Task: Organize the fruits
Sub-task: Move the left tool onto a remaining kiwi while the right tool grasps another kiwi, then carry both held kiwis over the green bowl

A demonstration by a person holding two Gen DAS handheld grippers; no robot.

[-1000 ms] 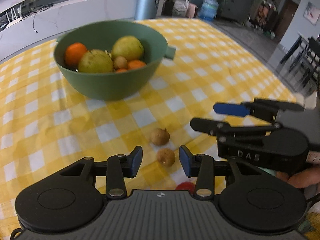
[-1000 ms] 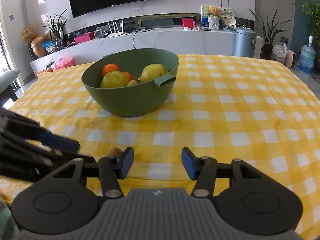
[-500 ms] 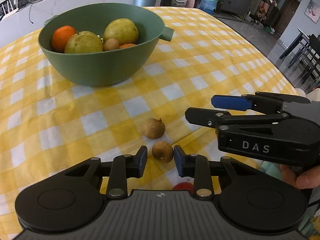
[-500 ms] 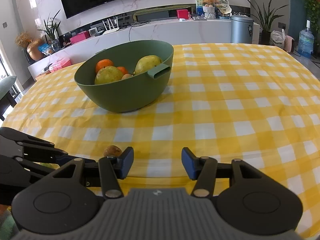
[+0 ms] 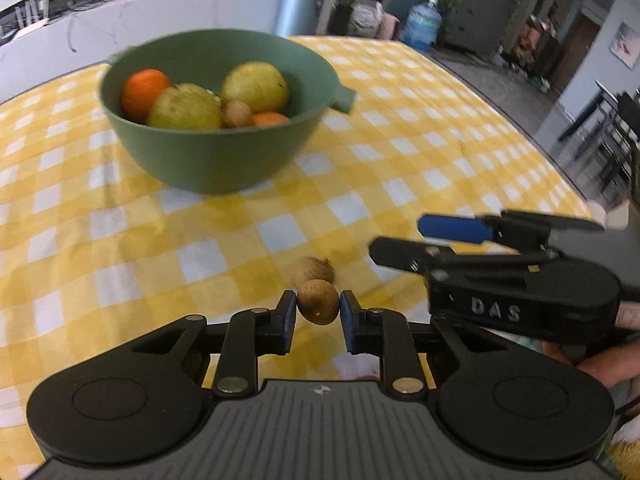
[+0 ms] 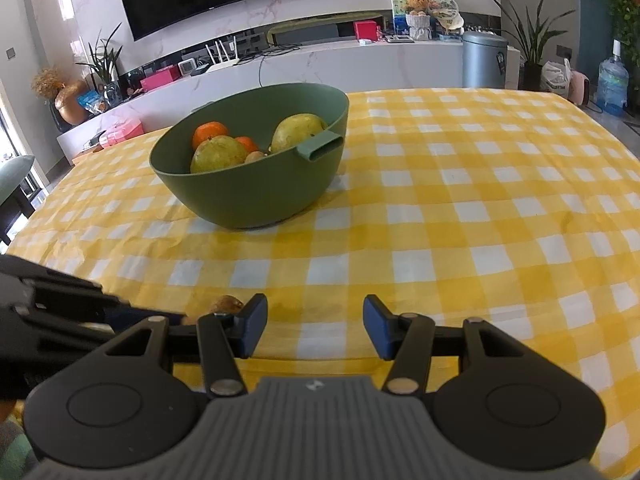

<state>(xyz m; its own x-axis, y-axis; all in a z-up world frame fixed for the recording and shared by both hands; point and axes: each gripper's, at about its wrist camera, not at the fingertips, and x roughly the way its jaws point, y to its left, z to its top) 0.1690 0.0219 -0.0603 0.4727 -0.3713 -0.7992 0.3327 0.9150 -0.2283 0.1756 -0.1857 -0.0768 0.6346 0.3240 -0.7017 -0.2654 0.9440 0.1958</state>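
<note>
My left gripper (image 5: 318,314) pinches a longan (image 5: 317,306) just off the cloth (image 5: 120,248). My right gripper (image 6: 315,330) hangs half open, empty, facing the bowl (image 6: 256,196).

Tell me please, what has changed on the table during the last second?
The left gripper closed its jaws on the nearer small brown fruit, which lay loose between them before. The second small brown fruit stays on the yellow checked cloth just behind it. The right gripper remains open and empty, and the green bowl with its pears and oranges is unchanged.
</note>
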